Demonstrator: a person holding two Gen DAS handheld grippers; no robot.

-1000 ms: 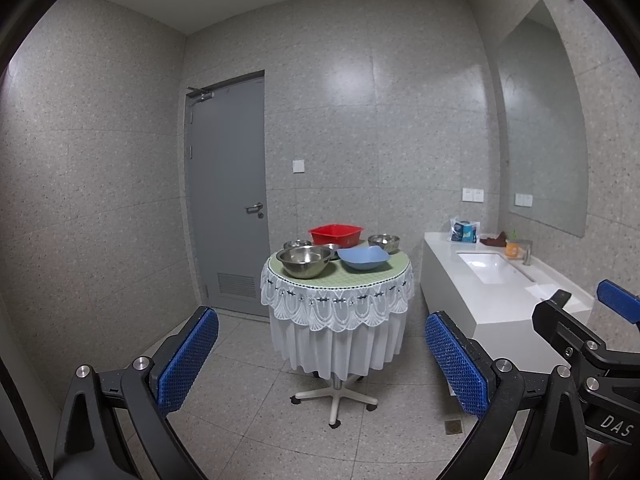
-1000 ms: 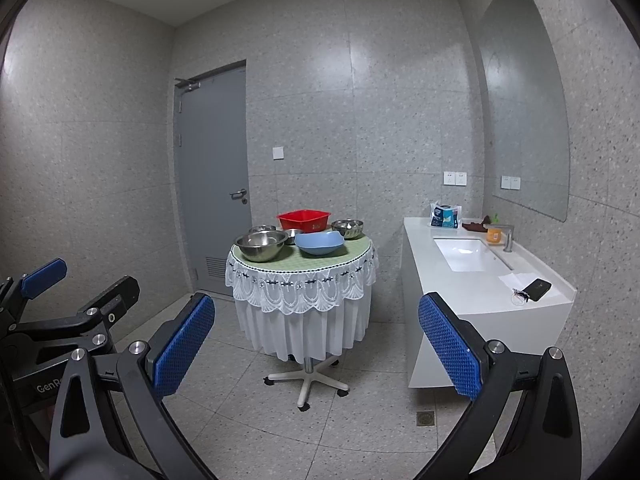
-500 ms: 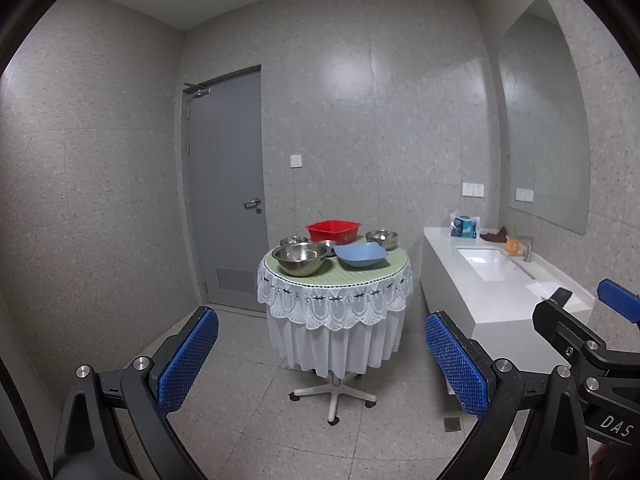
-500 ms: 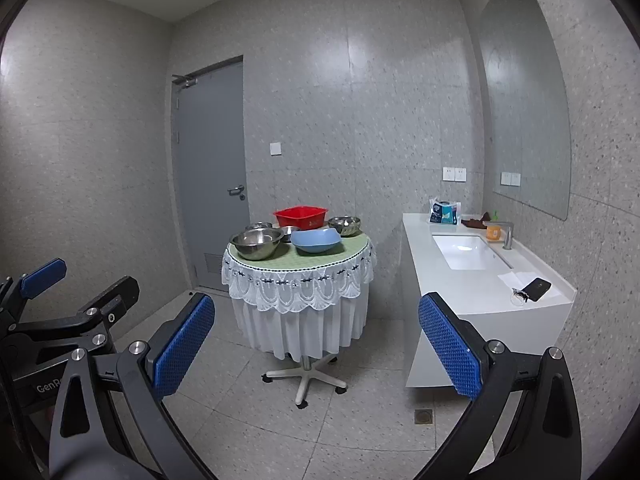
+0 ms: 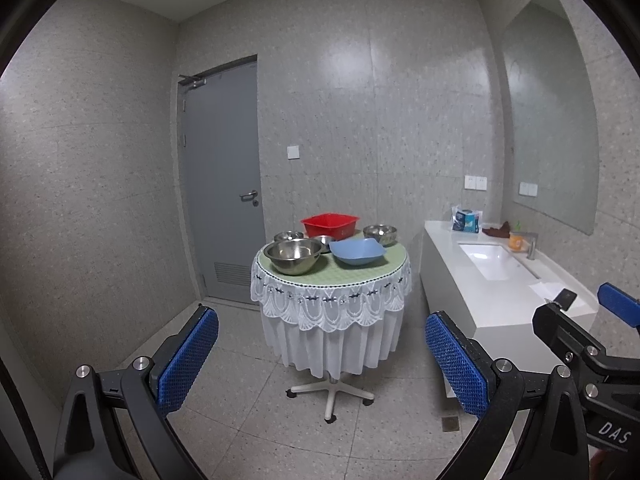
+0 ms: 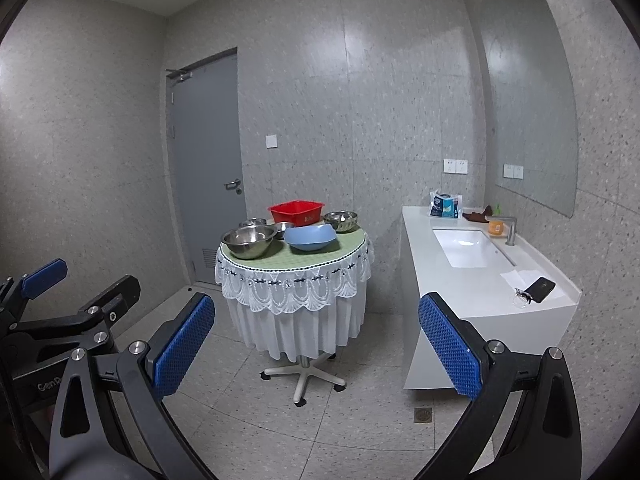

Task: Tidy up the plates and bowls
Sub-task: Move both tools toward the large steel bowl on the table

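Observation:
A round table [image 5: 372, 270] with a green top and white lace cloth stands ahead, well beyond both grippers. On it are a large steel bowl [image 5: 293, 255] at the front left, a blue square plastic bowl [image 5: 357, 252], a red plastic basin [image 5: 330, 225] at the back, and three smaller steel bowls [image 5: 380, 233]. The same table [image 6: 344, 256] and blue bowl [image 6: 311, 237] show in the right wrist view. My left gripper [image 5: 322, 356] is open and empty. My right gripper [image 6: 314, 346] is open and empty.
A white vanity counter [image 5: 496, 292] with a sink [image 6: 466, 252] runs along the right wall, with a phone [image 6: 540, 290], a cup and a packet on it. A grey door [image 5: 224, 184] is at the back left. A floor drain [image 6: 423, 414] is near the counter.
Both views have tilted up slightly, so the table sits lower in frame. Both grippers stay open and empty.

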